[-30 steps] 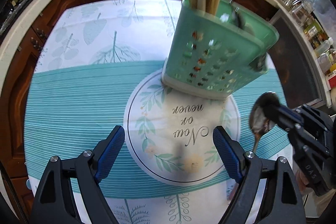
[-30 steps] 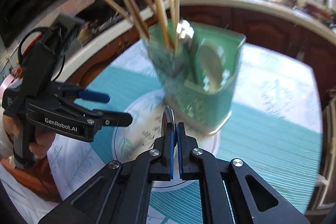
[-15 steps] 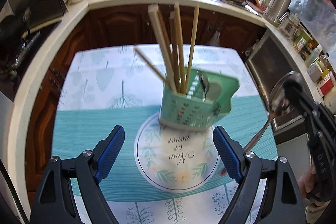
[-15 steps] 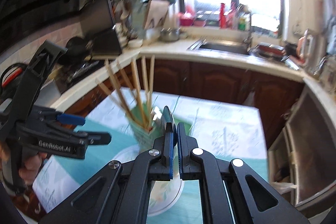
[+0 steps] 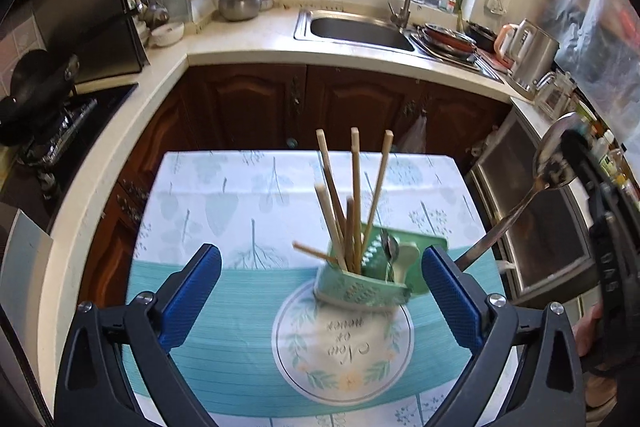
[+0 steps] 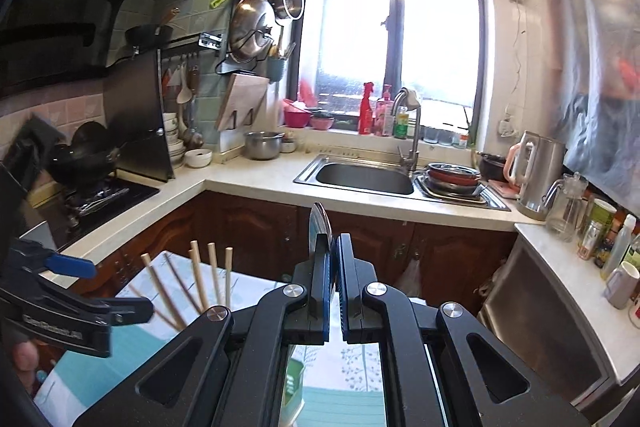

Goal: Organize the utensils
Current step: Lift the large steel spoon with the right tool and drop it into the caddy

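Note:
A green perforated utensil holder (image 5: 362, 285) stands on the leaf-print tablecloth (image 5: 224, 211), holding several wooden chopsticks (image 5: 355, 195) and spoons (image 5: 394, 255). My left gripper (image 5: 320, 291) is open and empty, raised above and in front of the holder. My right gripper (image 6: 333, 259) is shut on a metal spoon (image 5: 554, 159) by its bowl, with the handle hanging down to the right of the holder. In the right wrist view the spoon's bowl edge (image 6: 320, 223) sticks up between the pads, and the chopsticks (image 6: 210, 277) show at lower left.
The small table sits in front of dark wood cabinets (image 5: 320, 103) and an L-shaped counter with a sink (image 5: 360, 31). A stove with a wok (image 5: 36, 83) is at the left. A steel appliance (image 5: 528, 227) stands at the right.
Both grippers have risen and drawn back from the holder, which now looks smaller and lower. The right gripper has carried the spoon up with it; the right wrist view now faces the window.

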`<state>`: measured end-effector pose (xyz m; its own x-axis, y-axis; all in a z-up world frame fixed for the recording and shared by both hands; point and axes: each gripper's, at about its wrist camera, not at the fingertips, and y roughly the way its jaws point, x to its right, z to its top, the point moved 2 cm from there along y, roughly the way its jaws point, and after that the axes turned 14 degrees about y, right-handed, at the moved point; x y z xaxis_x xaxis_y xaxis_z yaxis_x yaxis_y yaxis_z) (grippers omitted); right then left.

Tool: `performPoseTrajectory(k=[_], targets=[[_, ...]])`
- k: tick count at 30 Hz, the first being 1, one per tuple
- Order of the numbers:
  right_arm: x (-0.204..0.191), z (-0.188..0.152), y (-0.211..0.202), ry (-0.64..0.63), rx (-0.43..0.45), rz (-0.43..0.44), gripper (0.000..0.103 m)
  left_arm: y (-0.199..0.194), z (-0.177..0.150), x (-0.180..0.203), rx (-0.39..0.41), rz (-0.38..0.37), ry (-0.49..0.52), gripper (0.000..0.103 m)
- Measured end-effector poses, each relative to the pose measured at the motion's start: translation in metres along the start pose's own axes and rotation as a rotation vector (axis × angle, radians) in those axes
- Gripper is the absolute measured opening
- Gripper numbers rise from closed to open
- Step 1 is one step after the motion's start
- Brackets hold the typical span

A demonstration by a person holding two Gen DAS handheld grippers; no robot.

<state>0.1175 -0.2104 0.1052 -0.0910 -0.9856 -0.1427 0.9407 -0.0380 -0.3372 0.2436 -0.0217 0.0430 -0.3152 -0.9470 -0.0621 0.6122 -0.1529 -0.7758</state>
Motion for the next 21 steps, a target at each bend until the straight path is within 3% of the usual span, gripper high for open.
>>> performPoseTrajectory(k=[3, 10, 17, 19, 21], targets=[[-0.006, -0.002, 0.026, 0.006, -0.006, -0.023, 0.003, 0.000, 0.005, -0.004, 0.011, 0.024, -0.001, 0.099], [-0.033, -0.052, 0.088, -0.028, -0.039, -0.003, 0.003, 0.007, 0.003, -0.010, 0.001, 0.047, -0.018, 0.099], [-0.049, -0.095, 0.117, -0.039, -0.180, 0.052, 0.008, 0.012, -0.010, -0.019, -0.018, 0.053, -0.027, 0.099], [-0.050, -0.103, 0.117, -0.032, -0.203, 0.060, 0.011, 0.013, -0.014, -0.019, -0.026, 0.044, -0.034, 0.099], [-0.050, -0.109, 0.109, -0.031, -0.194, 0.068, 0.029, 0.013, -0.018, -0.019, -0.033, 0.036, -0.037, 0.099]])
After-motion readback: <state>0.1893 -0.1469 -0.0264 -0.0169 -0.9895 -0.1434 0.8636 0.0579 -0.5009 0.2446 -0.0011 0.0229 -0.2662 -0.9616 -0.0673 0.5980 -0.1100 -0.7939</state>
